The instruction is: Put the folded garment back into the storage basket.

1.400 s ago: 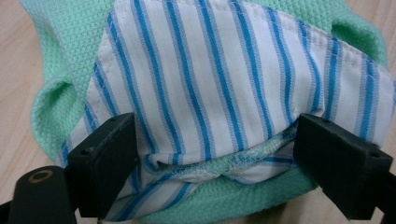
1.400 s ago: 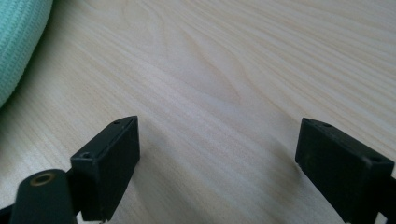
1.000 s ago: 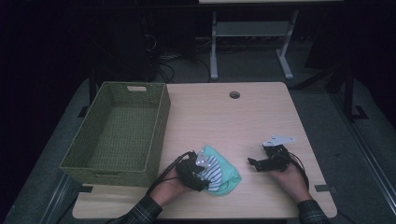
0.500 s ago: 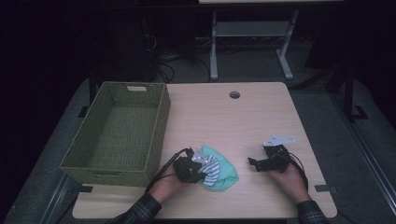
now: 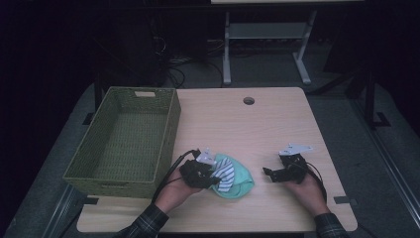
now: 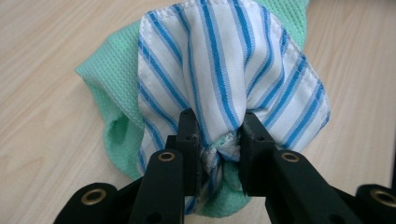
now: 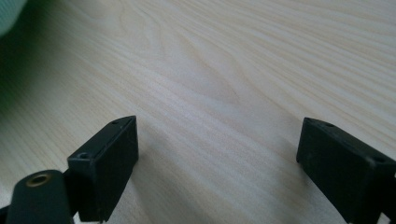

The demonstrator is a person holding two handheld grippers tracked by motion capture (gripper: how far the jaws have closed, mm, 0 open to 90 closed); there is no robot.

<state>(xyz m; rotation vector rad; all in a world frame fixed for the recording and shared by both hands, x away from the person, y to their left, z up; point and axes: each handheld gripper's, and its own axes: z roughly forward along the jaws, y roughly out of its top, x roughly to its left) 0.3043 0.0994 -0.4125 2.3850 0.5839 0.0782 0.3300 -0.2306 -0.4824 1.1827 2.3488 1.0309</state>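
Left gripper [image 5: 210, 171] sits low centre-left of the high view, its fingers [image 6: 189, 135] clamped on a bunched fold of the striped cloth [image 6: 224, 70], with some of the green cloth [image 6: 109, 79] caught in the same pinch, going by the left gripper view. Both cloths lie in one crumpled heap on the counter [image 5: 247, 129], lower middle of the high view, just right of the basket [image 5: 124, 141] and not touching it as far as can be told. Striped cloth lies on top of the green one. Basket looks empty, at frame left. Right gripper [image 5: 270, 173] rests at lower right of the high view, well apart from the heap, fingers [image 7: 109, 161] spread wide with nothing between them, only bare wood under them in the right gripper view. Progress judgement: grasp is made, nothing is in the basket yet, so this is early. Left to do, likely: lift the heap, carry it left over the basket rim, release. Whether both cloths come up together is unclear; green one may drop off.
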